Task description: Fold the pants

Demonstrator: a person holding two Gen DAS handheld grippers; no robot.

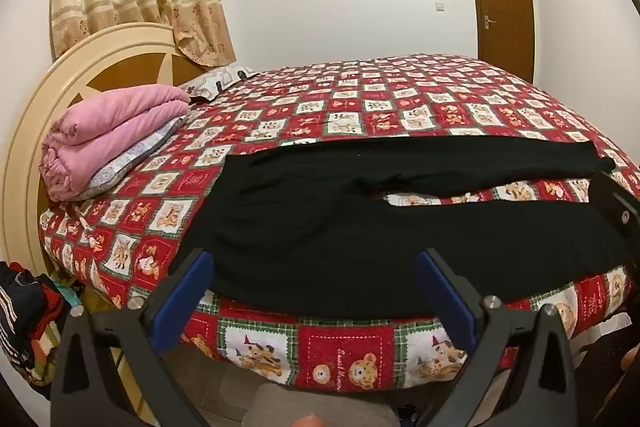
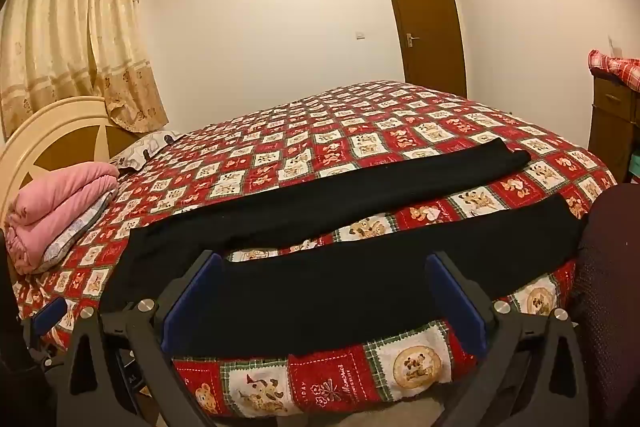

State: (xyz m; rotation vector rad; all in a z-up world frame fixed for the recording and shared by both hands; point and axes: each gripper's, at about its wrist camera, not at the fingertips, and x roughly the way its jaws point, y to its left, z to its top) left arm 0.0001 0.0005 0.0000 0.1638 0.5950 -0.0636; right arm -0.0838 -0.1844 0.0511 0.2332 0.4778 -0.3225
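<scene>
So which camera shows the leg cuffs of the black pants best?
The right wrist view: both cuffs of the black pants lie unobstructed on the bedspread. In the left wrist view, the pants run to the frame's right edge, where the right gripper hides the near cuff.

The black fabric pants (image 1: 400, 227) spread on the red, white and green teddy-bear patchwork bedspread (image 1: 360, 99) are partly covered: in the left wrist view the left gripper (image 1: 314, 291)'s blue-padded fingers (image 1: 188, 287) hide the near waist corner and part of the near hem edge, and the dark right gripper (image 1: 616, 211) covers the near leg's cuff. In the right wrist view the right gripper (image 2: 324, 291) overlaps the near leg, and a dark maroon knitted sleeve (image 2: 612, 287) beside the pants hides that leg's end. The print lettering on the bedspread squares near the pants is too small to read. Left of the pants, the pile of dark clothes (image 1: 24, 323) is cut off by the lens edge.
</scene>
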